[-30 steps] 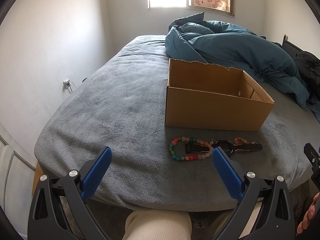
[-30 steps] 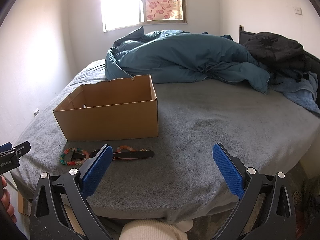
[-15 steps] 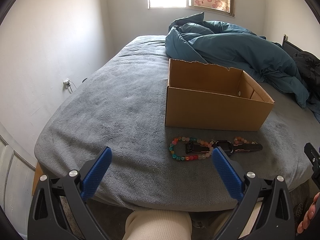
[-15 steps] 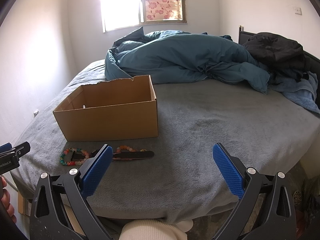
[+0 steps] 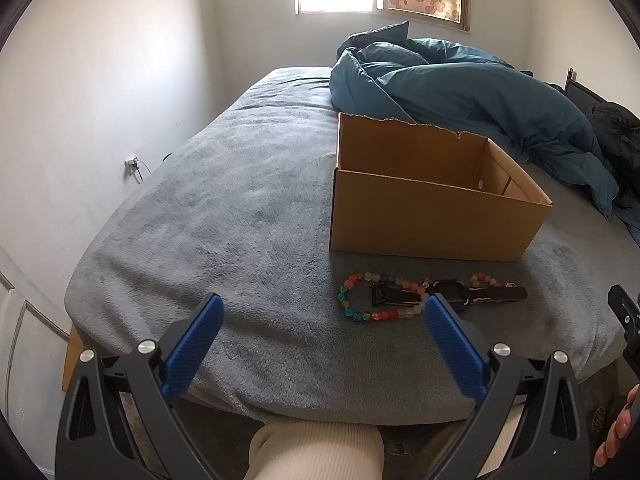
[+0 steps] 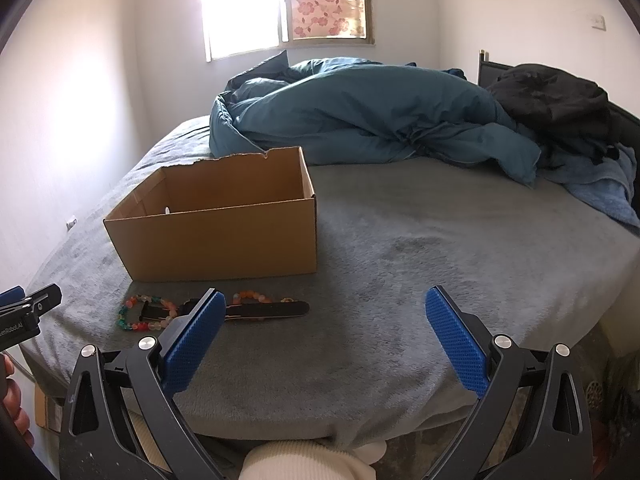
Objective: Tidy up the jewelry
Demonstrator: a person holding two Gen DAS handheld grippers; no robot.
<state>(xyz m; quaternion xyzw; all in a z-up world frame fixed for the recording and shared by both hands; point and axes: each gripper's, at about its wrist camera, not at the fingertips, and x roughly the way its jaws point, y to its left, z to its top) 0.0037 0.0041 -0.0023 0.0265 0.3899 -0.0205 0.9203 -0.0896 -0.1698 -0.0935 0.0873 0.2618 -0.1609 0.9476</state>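
Cardboard box [image 5: 432, 216] stands just behind bracelet [image 5: 380, 296], near bed edge [image 5: 280, 396].

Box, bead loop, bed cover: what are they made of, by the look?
Box: brown corrugated cardboard, matte; torn, ragged back rim.
Bead loop: glass or plastic, can't tell which; some beads frosted, some clear and glossy, on a hidden cord.
Bed cover: grey plush fleece; short nap shows brushed light and dark patches.

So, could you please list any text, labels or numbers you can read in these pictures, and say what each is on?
"enRobot.AI": white print on the left gripper's black body, at the right wrist view's left edge; its start is cut off by the frame.
Cardboard box: no print visible.
Watch by the bead bracelet: any marking is too small to read.
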